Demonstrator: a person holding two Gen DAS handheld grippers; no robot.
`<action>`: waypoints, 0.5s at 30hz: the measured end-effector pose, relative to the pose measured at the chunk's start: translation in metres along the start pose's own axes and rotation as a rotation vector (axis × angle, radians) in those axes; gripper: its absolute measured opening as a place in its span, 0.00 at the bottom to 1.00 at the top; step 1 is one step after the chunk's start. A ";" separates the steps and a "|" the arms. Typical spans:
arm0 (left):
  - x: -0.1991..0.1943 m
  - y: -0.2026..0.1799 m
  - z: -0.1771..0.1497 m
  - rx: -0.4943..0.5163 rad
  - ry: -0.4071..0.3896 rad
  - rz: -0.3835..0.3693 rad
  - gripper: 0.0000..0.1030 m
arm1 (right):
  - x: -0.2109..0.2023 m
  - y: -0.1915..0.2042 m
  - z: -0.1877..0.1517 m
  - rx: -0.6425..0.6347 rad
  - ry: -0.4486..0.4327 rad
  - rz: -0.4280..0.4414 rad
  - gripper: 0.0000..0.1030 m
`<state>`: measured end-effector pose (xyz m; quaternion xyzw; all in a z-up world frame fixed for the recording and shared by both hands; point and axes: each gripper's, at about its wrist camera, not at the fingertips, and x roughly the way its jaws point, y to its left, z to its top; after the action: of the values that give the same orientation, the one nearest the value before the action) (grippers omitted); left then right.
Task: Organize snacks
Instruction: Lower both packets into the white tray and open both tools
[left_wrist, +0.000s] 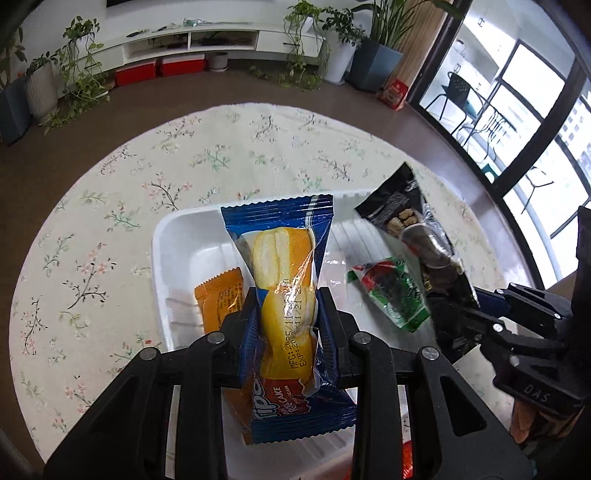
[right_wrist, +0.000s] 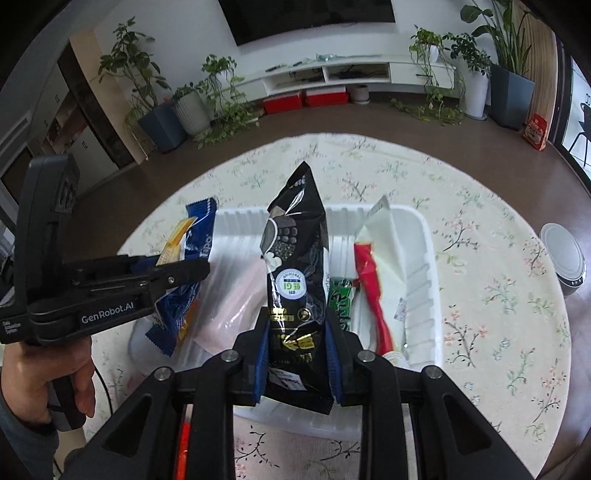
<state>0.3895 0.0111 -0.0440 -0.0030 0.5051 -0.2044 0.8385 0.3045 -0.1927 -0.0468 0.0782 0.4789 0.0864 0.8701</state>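
My left gripper (left_wrist: 287, 299) is shut on a blue roll-cake packet (left_wrist: 284, 295) and holds it above the white tray (left_wrist: 173, 236). It also shows in the right wrist view (right_wrist: 192, 269) with the blue packet (right_wrist: 201, 229). My right gripper (right_wrist: 297, 325) is shut on a black snack bag (right_wrist: 295, 266) above the tray (right_wrist: 421, 258). The black bag (left_wrist: 413, 229) shows at the right of the left wrist view. An orange packet (left_wrist: 218, 299) and a green packet (left_wrist: 395, 291) lie in the tray. A red-and-white packet (right_wrist: 373, 273) and the green packet (right_wrist: 341, 299) lie in it too.
The tray stands on a round table with a floral cloth (left_wrist: 110, 206). A round silver tin (right_wrist: 563, 258) sits at the table's right edge. Plants, a low white TV cabinet (right_wrist: 354, 72) and red boxes stand beyond on the floor.
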 end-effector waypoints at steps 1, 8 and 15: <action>0.005 0.000 -0.001 0.002 0.010 0.003 0.27 | 0.005 0.001 -0.002 -0.008 0.010 -0.011 0.28; 0.027 -0.006 -0.007 0.024 0.028 0.032 0.28 | 0.025 -0.002 -0.009 -0.013 0.049 -0.059 0.28; 0.030 -0.008 -0.007 0.022 0.007 0.035 0.54 | 0.030 -0.005 -0.008 -0.008 0.043 -0.076 0.32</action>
<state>0.3929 -0.0048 -0.0713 0.0159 0.5058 -0.1952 0.8401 0.3137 -0.1907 -0.0765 0.0547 0.4997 0.0570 0.8626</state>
